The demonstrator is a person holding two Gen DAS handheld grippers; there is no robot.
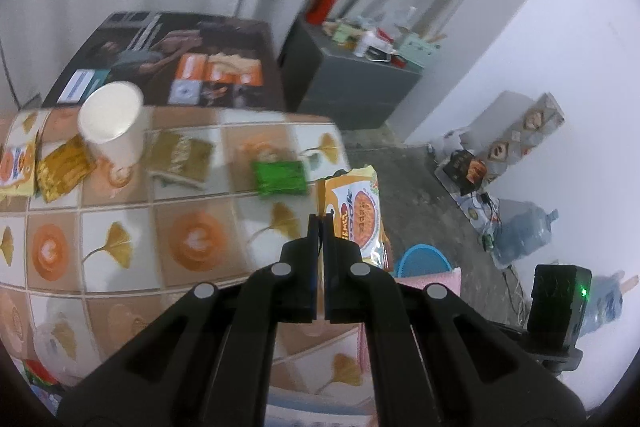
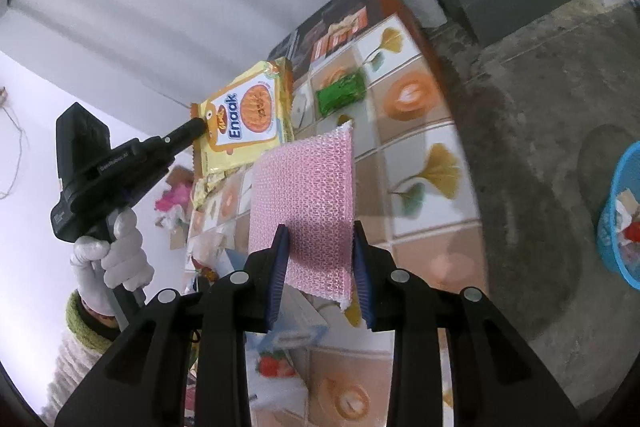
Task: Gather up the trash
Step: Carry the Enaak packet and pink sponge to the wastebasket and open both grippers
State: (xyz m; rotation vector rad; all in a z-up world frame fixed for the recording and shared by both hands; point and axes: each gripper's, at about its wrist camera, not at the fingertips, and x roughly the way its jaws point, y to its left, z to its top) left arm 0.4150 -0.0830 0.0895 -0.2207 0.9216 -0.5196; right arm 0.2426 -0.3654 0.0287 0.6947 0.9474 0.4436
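Pink bubble wrap [image 2: 308, 211] is sitting clamped between the right gripper's [image 2: 320, 239] fingers, lifted over the near edge of the tiled counter [image 2: 420, 163]; the left gripper [image 1: 321, 223], fingers pressed together, is pinching a corner of the yellow snack packet [image 1: 360, 219] and holding it off the counter's right edge; both pieces are being carried rather than picked, so the step in hand looks like the trip to the blue bin [image 2: 620, 227], which is standing on the floor to the right; dropping them calls for swinging each gripper over the bin's mouth before parting the fingers; a green wrapper [image 1: 280, 179], a gold packet [image 1: 64, 171], an olive packet [image 1: 180, 159] and a paper cup [image 1: 114, 125] are lying farther back on the counter, not yet collected.
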